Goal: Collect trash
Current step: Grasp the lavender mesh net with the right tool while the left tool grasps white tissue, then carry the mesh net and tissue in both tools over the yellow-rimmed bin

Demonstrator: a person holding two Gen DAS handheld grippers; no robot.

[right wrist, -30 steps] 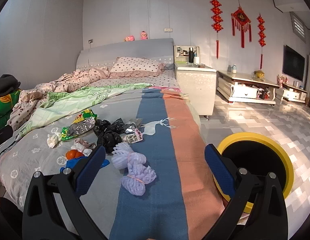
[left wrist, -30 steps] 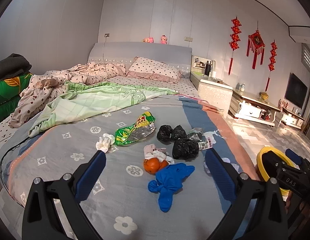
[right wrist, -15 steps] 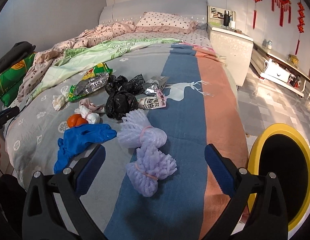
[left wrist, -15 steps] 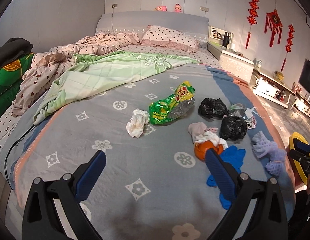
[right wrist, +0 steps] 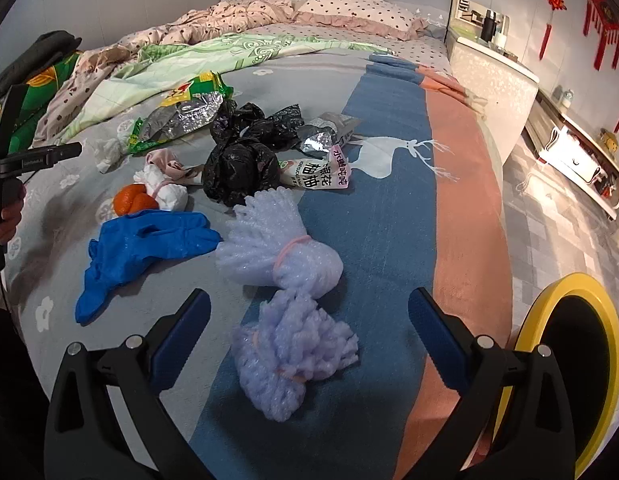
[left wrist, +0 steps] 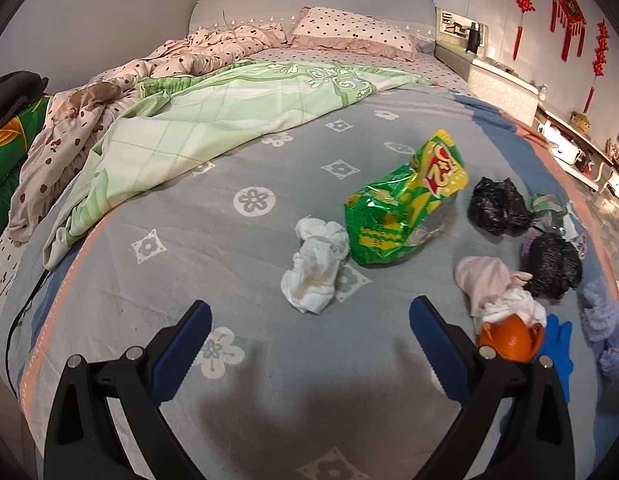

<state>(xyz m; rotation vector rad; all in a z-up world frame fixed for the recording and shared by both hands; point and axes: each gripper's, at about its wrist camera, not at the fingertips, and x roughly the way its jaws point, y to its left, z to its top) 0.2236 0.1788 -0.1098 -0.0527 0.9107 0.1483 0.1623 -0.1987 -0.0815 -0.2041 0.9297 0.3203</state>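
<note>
In the left wrist view, the left gripper (left wrist: 309,344) hangs over the grey flowered blanket (left wrist: 229,248) with its blue-padded fingers (left wrist: 185,344) spread wide and nothing between them. Just beyond the gap lies a crumpled white tissue (left wrist: 315,270), touching the near left edge of a green snack bag (left wrist: 401,210). To the right sit two black plastic bags (left wrist: 497,206), a pink and white cloth wad (left wrist: 493,284) and, nearer, an orange peel (left wrist: 511,338) beside a blue glove (left wrist: 557,344). A green quilt (left wrist: 229,116) lies rumpled far left.

In the right wrist view, the right gripper (right wrist: 309,344) is also spread apart and empty, held above two lilac foam fruit nets (right wrist: 285,280), one lying between the fingers, the other just beyond it. The blue glove (right wrist: 145,244) lies to their left, the orange peel (right wrist: 131,200) farther left, the black bags (right wrist: 241,160) and a pink-lettered wrapper (right wrist: 321,168) beyond. A yellow-rimmed bin (right wrist: 589,368) stands on the floor at near right, beside the bed. A hand (right wrist: 7,216) grips the other tool at the left edge.
</note>
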